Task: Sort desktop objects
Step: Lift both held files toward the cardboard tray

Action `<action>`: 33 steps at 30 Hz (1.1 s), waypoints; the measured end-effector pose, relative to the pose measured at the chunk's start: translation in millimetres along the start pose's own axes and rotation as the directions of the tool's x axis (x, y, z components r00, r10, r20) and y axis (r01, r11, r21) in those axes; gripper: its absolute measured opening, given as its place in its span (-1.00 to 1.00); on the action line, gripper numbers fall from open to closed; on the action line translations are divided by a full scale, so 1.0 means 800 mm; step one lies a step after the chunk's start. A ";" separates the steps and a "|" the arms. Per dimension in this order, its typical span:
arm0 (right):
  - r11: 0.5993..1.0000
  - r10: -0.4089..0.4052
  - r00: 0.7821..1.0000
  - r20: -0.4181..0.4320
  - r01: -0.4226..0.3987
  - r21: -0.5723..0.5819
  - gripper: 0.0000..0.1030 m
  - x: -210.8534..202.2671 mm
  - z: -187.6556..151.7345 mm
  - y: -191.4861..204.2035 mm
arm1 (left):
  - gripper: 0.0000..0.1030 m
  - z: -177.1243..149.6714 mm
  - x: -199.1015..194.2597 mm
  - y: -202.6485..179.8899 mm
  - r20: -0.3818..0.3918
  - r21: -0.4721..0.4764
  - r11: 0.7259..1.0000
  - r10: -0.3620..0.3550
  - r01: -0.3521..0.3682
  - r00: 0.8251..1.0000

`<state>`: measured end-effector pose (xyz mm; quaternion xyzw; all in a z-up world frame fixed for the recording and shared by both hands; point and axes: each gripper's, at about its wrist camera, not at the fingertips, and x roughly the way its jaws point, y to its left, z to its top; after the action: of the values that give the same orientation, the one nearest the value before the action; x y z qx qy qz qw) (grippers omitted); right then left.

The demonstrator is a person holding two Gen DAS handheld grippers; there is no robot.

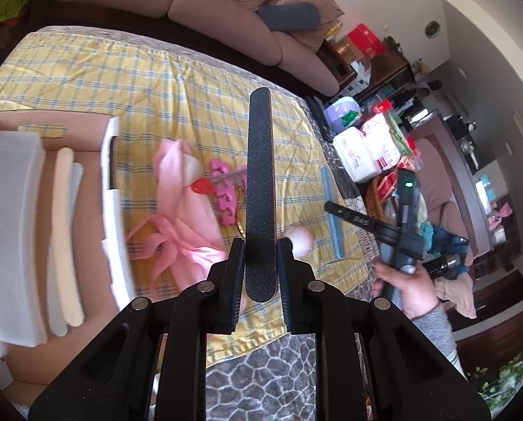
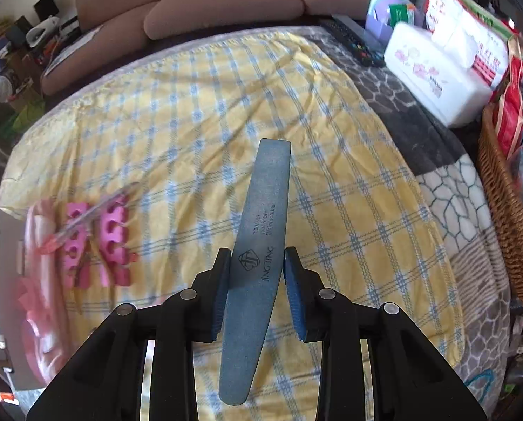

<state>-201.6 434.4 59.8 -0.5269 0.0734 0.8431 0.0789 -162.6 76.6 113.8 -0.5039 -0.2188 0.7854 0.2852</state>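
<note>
My left gripper (image 1: 260, 245) is shut on a black nail file (image 1: 260, 189) that stands out straight ahead, above the yellow checked cloth (image 1: 149, 80). My right gripper (image 2: 257, 256) is shut on a blue nail file (image 2: 258, 242) marked JING TING, held above the cloth (image 2: 226, 105); the same blue file (image 1: 332, 210) and the right gripper (image 1: 352, 218) show in the left wrist view at the right. A cardboard box (image 1: 86, 210) at the left holds a cream file (image 1: 65, 235), a grey file and white foam. Pink toe separators (image 2: 96, 242) lie beside a pink cloth (image 1: 181, 224).
A brown sofa (image 1: 226, 10) runs along the far side. A white tissue box (image 2: 433, 73), packets and a wicker basket (image 2: 507, 210) crowd the right edge. A grey patterned blanket (image 2: 454, 189) lies under the yellow cloth.
</note>
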 end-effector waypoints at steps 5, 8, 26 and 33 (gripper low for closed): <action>0.993 0.114 0.992 0.060 -0.112 -0.037 -0.42 -0.065 0.003 0.048 | -0.67 -0.009 -0.049 0.039 0.039 -0.031 0.999 0.039 -0.038 0.998; 0.975 0.216 0.973 0.075 -0.212 -0.065 -0.42 -0.093 0.003 0.096 | -0.67 -0.017 -0.074 0.068 0.054 -0.062 0.996 0.070 -0.067 0.996; 0.886 0.414 0.903 -0.113 -0.428 -0.179 -0.42 -0.050 -0.038 0.402 | -0.67 -0.047 -0.080 0.167 0.039 -0.178 0.978 0.117 -0.108 0.992; 0.916 0.302 0.946 -0.119 -0.322 -0.238 -0.41 -0.026 -0.049 0.424 | -0.67 -0.045 -0.063 0.173 0.034 -0.179 0.975 0.138 -0.130 0.990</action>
<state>-229.9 93.8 75.5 -0.5473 0.0508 0.8256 -0.1277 -144.5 -57.5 46.1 -0.5223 -0.2595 0.7920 0.1808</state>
